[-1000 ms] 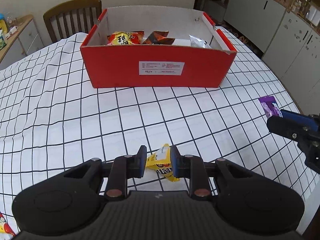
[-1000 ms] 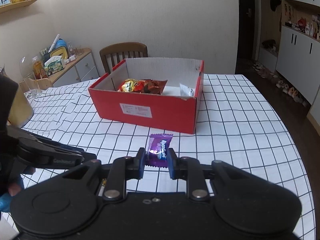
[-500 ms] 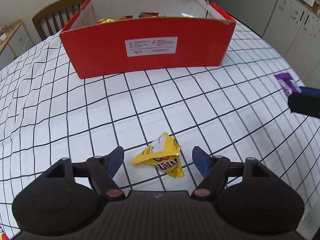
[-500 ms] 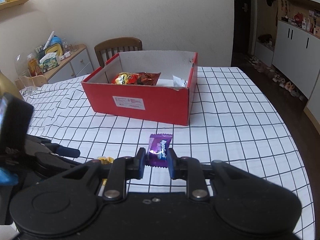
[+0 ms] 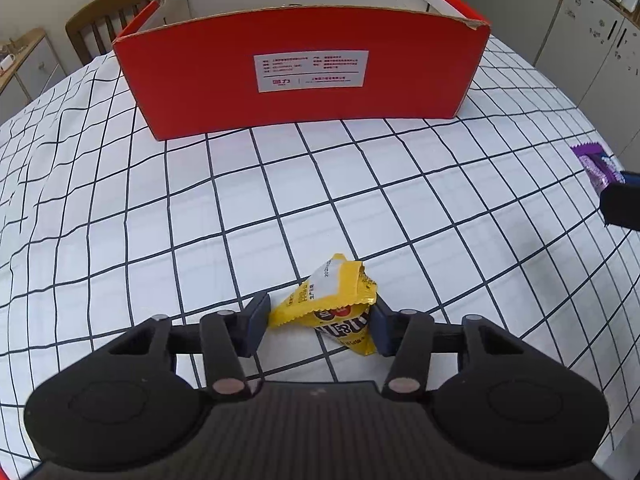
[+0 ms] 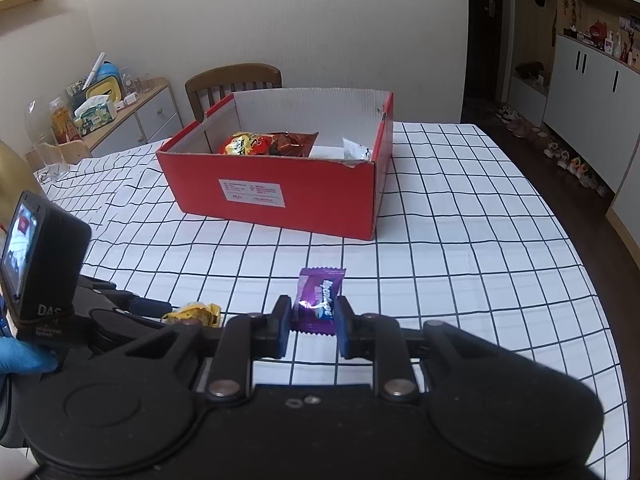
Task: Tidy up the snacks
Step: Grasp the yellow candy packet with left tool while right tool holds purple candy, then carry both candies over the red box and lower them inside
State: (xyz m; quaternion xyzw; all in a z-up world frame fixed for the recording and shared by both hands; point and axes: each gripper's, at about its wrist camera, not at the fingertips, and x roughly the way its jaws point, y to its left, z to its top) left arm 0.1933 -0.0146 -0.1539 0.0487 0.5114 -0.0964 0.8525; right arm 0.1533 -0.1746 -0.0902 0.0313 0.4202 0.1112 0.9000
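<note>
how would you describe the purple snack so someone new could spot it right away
Start from the big red box on the checked tablecloth. In front of its near wall, a small purple packet sits clamped in the jaws of the right gripper. The other loose snack, the yellow packet, lies crumpled between the closing jaws of the left gripper.

The yellow packet (image 5: 332, 312) lies between the left gripper (image 5: 318, 326) fingers, the box (image 5: 304, 76) well ahead; the purple packet (image 6: 318, 300) sits between the right gripper (image 6: 310, 330) fingers, box (image 6: 276, 192) beyond
</note>
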